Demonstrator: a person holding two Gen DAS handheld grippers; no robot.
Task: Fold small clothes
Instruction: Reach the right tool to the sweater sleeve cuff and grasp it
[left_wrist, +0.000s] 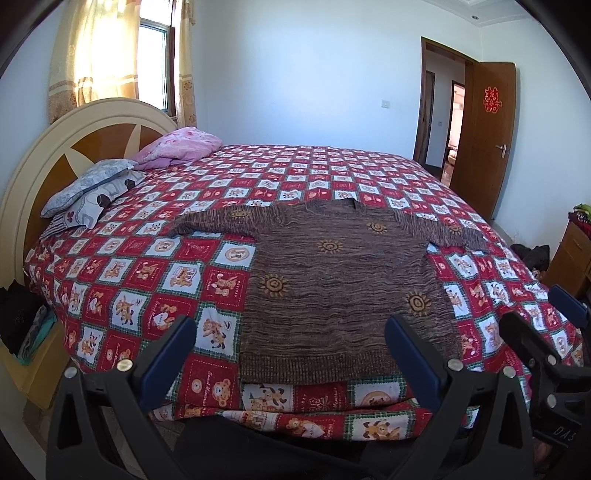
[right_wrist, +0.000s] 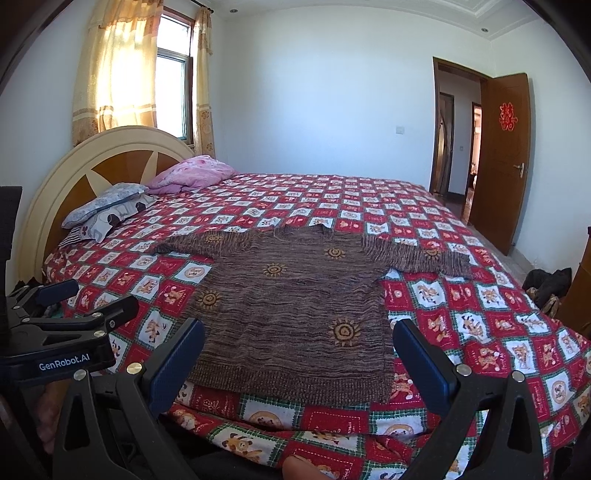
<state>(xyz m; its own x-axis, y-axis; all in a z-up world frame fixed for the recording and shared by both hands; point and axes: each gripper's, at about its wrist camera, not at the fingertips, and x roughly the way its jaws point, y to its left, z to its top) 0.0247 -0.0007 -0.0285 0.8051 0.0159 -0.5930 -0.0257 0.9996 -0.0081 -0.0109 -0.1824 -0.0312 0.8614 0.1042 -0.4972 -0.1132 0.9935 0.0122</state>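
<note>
left gripper (left_wrist: 291, 339) wide, empty | right gripper (right_wrist: 299, 343) wide, empty | sweater (left_wrist: 332, 280) flat on bed (left_wrist: 147, 295), near hem partly hidden | door (left_wrist: 487, 140) far right, open

- A sweater (left_wrist: 343, 280) lies flat on the bedspread (left_wrist: 155, 280), near the bed's front edge, sleeves spread to both sides, hem nearest the cameras.
- Pillows (left_wrist: 88, 192) are stacked at the headboard (left_wrist: 44, 162), far left.
- A window (left_wrist: 155, 62) stands behind the headboard.
- An open door (left_wrist: 487, 147) is far right, beyond the bed.
- The left gripper (left_wrist: 291, 328) and right gripper (right_wrist: 299, 332) hang before the hem.
</note>
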